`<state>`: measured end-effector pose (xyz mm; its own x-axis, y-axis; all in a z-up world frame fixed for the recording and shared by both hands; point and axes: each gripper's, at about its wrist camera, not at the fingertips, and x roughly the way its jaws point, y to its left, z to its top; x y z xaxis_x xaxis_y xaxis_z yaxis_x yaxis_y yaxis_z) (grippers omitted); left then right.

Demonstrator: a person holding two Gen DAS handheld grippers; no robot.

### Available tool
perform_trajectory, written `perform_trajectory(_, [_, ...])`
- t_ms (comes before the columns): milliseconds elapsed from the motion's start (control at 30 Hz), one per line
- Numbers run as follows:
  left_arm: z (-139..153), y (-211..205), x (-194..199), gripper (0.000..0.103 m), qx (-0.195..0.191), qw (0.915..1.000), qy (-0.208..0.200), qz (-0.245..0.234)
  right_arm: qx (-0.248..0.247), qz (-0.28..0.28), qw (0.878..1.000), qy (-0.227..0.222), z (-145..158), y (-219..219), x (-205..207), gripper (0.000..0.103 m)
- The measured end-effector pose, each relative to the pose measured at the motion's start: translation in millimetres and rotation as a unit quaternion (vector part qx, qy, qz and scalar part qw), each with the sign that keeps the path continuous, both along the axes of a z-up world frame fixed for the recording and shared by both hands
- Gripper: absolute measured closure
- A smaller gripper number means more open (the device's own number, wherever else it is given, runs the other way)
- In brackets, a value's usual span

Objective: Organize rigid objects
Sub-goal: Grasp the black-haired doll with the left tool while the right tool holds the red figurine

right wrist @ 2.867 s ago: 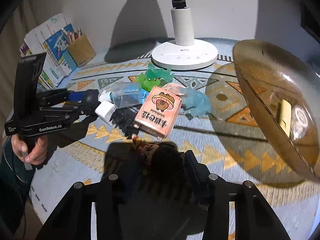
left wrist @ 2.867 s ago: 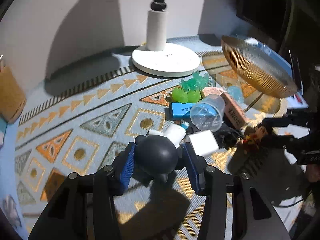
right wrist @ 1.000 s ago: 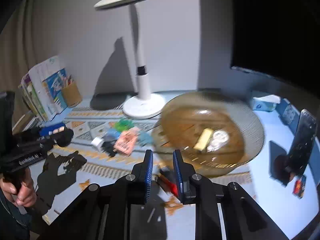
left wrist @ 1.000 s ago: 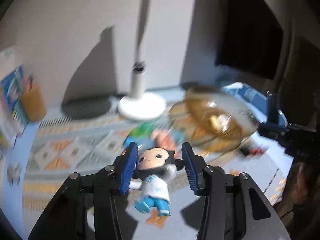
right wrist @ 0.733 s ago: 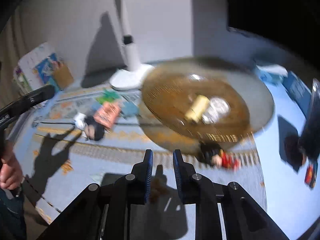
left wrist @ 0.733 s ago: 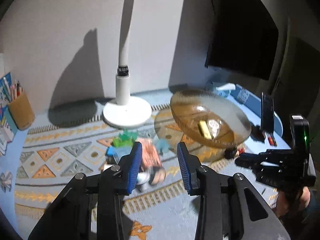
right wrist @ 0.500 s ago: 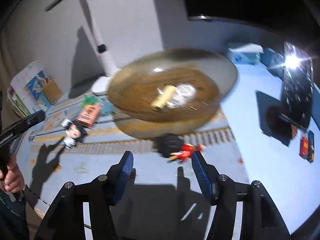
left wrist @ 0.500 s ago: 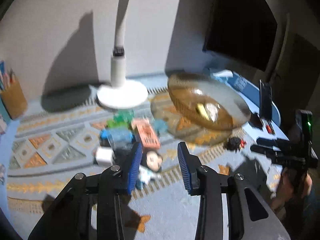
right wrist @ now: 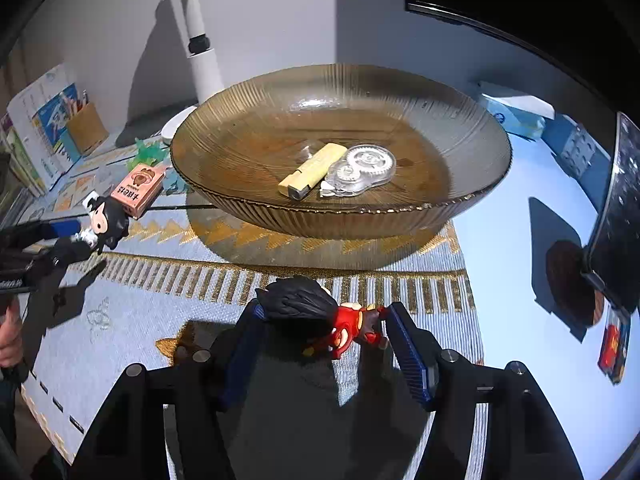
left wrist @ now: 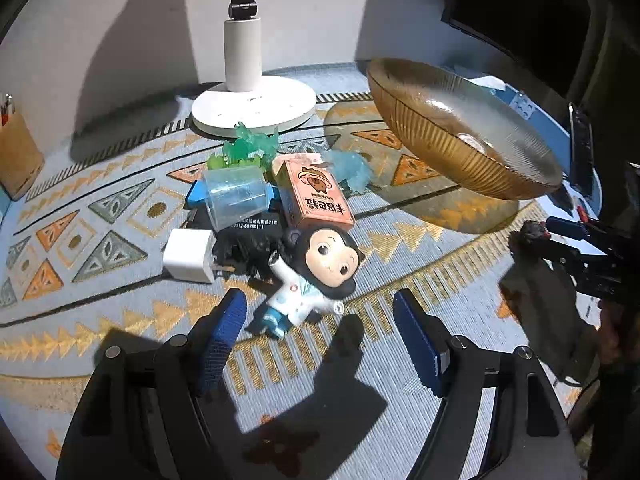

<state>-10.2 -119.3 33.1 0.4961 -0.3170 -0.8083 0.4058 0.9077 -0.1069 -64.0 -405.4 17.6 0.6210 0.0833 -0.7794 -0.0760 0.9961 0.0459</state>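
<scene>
Amber ribbed glass forms the wide bowl (right wrist: 340, 216) that stands on the patterned mat (left wrist: 120, 216) toward the mat's far right corner. Inside it lie a pale yellow lighter (right wrist: 312, 172) and a clear correction-tape dispenser (right wrist: 360, 172), touching each other.

Left gripper (left wrist: 320, 332) hangs over the mat's near edge with its jaws opening. A monkey figurine in a white coat (left wrist: 316, 276) lies on its back on the mat between and just beyond the blue pads (left wrist: 224, 328), and neither pad presses on it. Just behind the figurine sits the pile: a pink carton with a cartoon face (left wrist: 316, 196), a clear plastic cup on its side (left wrist: 236, 200), a white charger plug (left wrist: 190, 254), a black block with white print (left wrist: 248, 236), a blue box (left wrist: 196, 196) mostly hidden behind the cup, and green (left wrist: 248, 148) and pale blue (left wrist: 352, 168) translucent toys. A white lamp base (left wrist: 252, 108) stands at the mat's far edge, and a brown pen holder (left wrist: 16, 160) at the far left.

Right gripper (right wrist: 324, 336) is low over the mat's near right part, just in front of the bowl, its jaws opening. A black-haired figurine in red (right wrist: 316, 312) lies between the pads; its hair meets the left pad and its red arm reaches the right one, but whether they press on it I cannot tell. A phone on a stand (right wrist: 616, 216) stands on the blue table (right wrist: 520, 200) at its right edge.
</scene>
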Motion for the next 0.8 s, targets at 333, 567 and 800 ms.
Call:
perform_trajectory(333, [-6, -16, 10, 0.041, 0.021, 0.9996, -0.012, -0.012, -0.022, 0.035, 0.999, 0.008, -10, 2, 17, 0.036])
perform_trajectory(567, [-3, -14, 6, 0.067, 0.010, 0.9997, -0.023, -0.004, -0.038, 0.032, 0.999, 0.012, -13, 7, 28, 0.035])
perform_trajectory(800, [-1, -4, -13, 0.079, -0.018, 0.9998, -0.001, -0.013, -0.039, 0.024, 0.998, 0.032, -12, 25, 21, 0.041])
